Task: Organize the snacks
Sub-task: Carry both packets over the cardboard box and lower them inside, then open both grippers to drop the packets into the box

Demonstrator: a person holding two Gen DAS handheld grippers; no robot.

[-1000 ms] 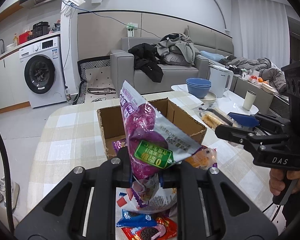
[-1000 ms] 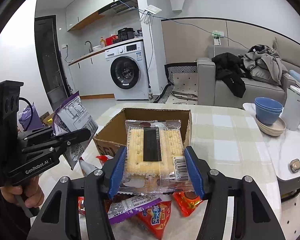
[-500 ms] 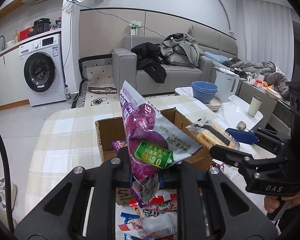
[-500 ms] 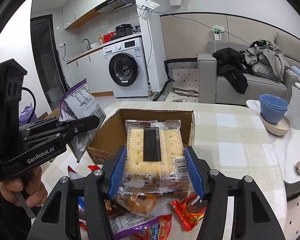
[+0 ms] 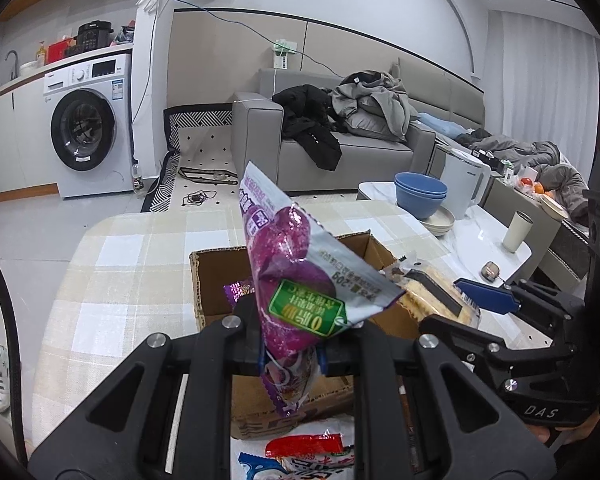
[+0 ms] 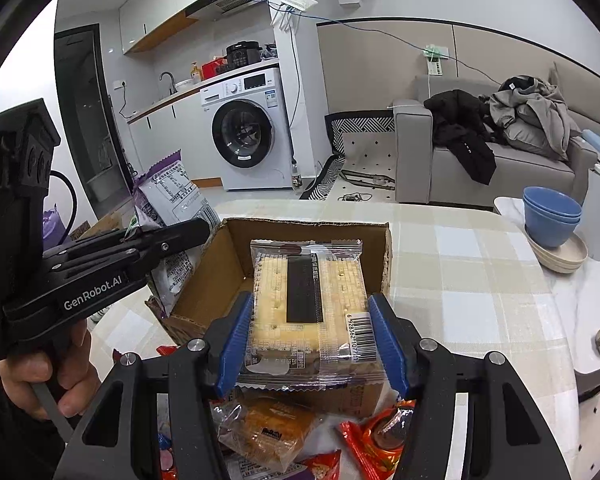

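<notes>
The cardboard box (image 6: 300, 240) stood open on the checked table (image 6: 460, 264), and both held snacks hung over it. The right gripper (image 6: 310, 338) had its blue pads pressed against the two long sides of a clear-wrapped cracker pack (image 6: 308, 300), jaws partly apart to the pack's width, holding it flat above the box's near wall. The left gripper (image 5: 290, 354) was pinched fully closed on the lower end of a purple snack bag (image 5: 292, 280), which stood up tilted above the box's near-left corner. Inside the box, only a scrap of purple wrapper (image 5: 238, 290) showed against the left wall in the left wrist view; the rest of the floor was hidden behind the bag and the cracker pack, so what else lay in it could not be told. Just in front of the box a heap of loose snacks lay on the table: a bun in clear wrap (image 6: 268, 432), red packets (image 6: 376, 440) and a blue-edged packet (image 5: 260, 464), all cut off by the gripper frames and the picture edge. To the right of the box, stacked blue bowls (image 6: 552, 216) sat on a beige plate (image 6: 560, 256) on a white side table, with a white kettle (image 5: 464, 180) and a cup (image 5: 518, 230) beyond. A hand (image 6: 48, 368) gripped the left tool's handle beside the box. Farther behind it were a grey sofa (image 6: 480, 168) heaped with clothes and a washing machine (image 6: 244, 136).
</notes>
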